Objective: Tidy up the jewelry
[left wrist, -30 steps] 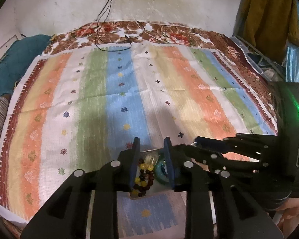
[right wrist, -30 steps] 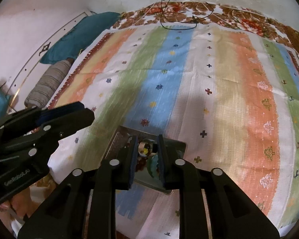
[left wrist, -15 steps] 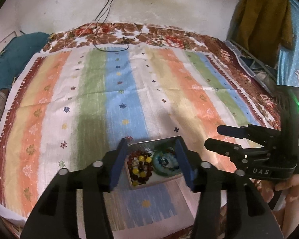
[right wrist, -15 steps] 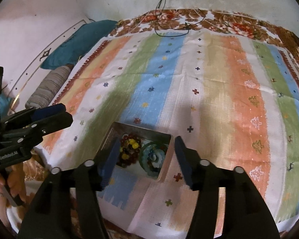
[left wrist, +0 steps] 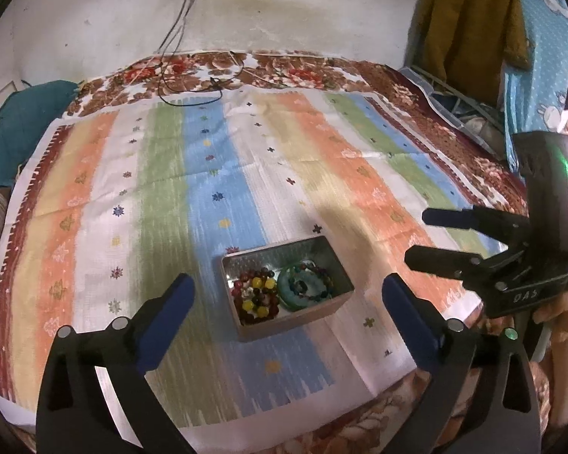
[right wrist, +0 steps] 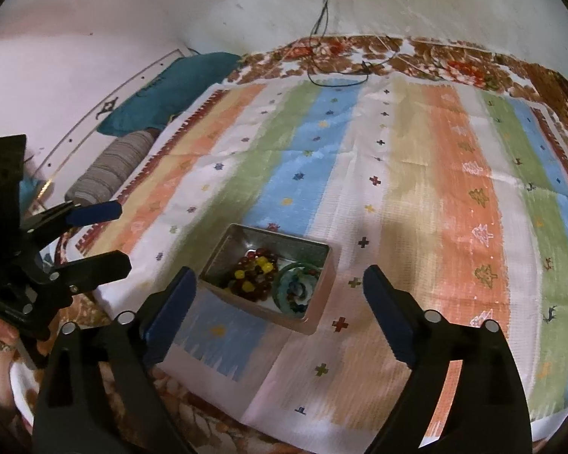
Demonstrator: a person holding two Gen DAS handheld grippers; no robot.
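Observation:
A small metal tin (left wrist: 323, 246) (right wrist: 320, 312) sits on the striped cloth near the bed's front edge. Inside it lie a red and yellow bead bracelet (left wrist: 256, 295) (right wrist: 252, 274) on the left and a teal bangle with dark beads (left wrist: 302, 289) (right wrist: 296, 290) on the right. My left gripper (left wrist: 287, 287) is open and empty, raised above and behind the tin. My right gripper (right wrist: 280, 278) is open and empty too, also above the tin. The right gripper also shows in the left wrist view (left wrist: 416, 236), and the left gripper in the right wrist view (right wrist: 123, 234).
A striped cloth (left wrist: 246, 174) (right wrist: 435, 189) covers a floral bedspread (left wrist: 284, 68). A black cable (left wrist: 193, 90) lies at the far edge under a wall socket. Teal and striped pillows (right wrist: 163, 94) lie at the left. Clothes (left wrist: 473, 22) hang at the right.
Both grippers have opened wide and drawn back and up from the tin. The bracelets now lie loose in the tin.

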